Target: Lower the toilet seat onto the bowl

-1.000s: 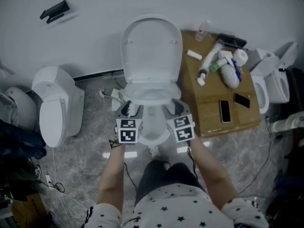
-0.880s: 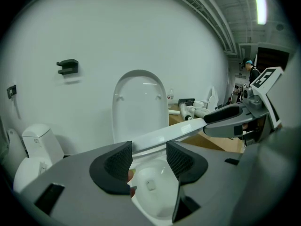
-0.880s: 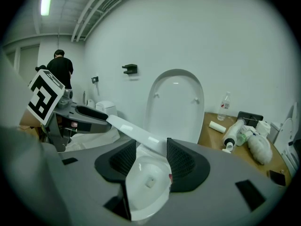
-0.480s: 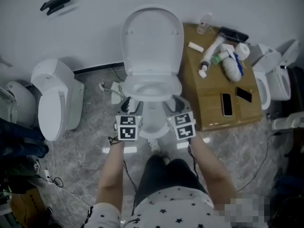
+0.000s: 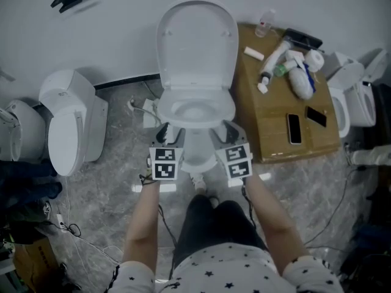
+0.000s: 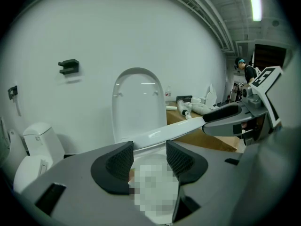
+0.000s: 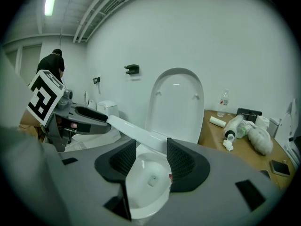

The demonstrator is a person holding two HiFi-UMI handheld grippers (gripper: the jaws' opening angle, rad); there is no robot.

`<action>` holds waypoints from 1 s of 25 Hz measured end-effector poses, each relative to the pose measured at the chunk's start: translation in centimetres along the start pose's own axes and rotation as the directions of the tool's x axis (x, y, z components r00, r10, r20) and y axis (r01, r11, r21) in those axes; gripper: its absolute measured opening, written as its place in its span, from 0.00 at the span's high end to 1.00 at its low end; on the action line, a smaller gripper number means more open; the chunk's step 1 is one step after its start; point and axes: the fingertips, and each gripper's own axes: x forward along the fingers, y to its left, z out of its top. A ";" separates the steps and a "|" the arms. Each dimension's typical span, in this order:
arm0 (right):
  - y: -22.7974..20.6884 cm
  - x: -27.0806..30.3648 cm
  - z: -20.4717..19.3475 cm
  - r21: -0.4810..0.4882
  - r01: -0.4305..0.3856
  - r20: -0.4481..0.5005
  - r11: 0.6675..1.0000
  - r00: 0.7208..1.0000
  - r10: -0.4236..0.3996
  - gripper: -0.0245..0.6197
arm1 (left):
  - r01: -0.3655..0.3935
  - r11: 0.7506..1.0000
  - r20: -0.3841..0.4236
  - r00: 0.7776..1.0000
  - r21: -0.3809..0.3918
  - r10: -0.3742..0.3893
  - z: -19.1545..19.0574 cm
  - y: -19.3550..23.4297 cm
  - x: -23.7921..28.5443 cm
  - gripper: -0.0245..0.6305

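Observation:
The white toilet stands against the wall with its lid point(image 5: 197, 41) upright. Its seat point(image 5: 228, 110) lies nearly level over the bowl point(image 5: 197, 154). My left gripper point(image 5: 165, 133) is at the seat's front left corner and my right gripper point(image 5: 227, 130) at the front right. In the left gripper view the seat's front edge point(image 6: 178, 130) runs as a white bar from my left gripper point(image 6: 149, 157) to the right one point(image 6: 235, 119). The right gripper view shows that edge point(image 7: 136, 131) reaching my right gripper point(image 7: 151, 159), with the bowl's inside point(image 7: 148, 178) below. Both jaw pairs stand narrowly apart on the seat.
A second white toilet point(image 5: 70, 133) stands at the left and another point(image 5: 351, 102) at the far right. A wooden crate point(image 5: 269, 127) right of the bowl carries bottles, rolls and two phones. Cables point(image 5: 67, 224) trail over the floor. A person point(image 7: 51, 62) stands far behind.
The head view has tipped a little, so the toilet sits higher in the picture. Both grippers stay at the seat's front corners. I see no clear change in the seat's tilt.

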 end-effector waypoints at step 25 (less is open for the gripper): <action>2.1 -1.0 -5.4 -0.017 -0.036 0.002 0.999 0.999 0.036 0.66 | -0.016 1.000 -0.008 1.000 0.013 0.016 -5.6 -1.6 -0.8 0.63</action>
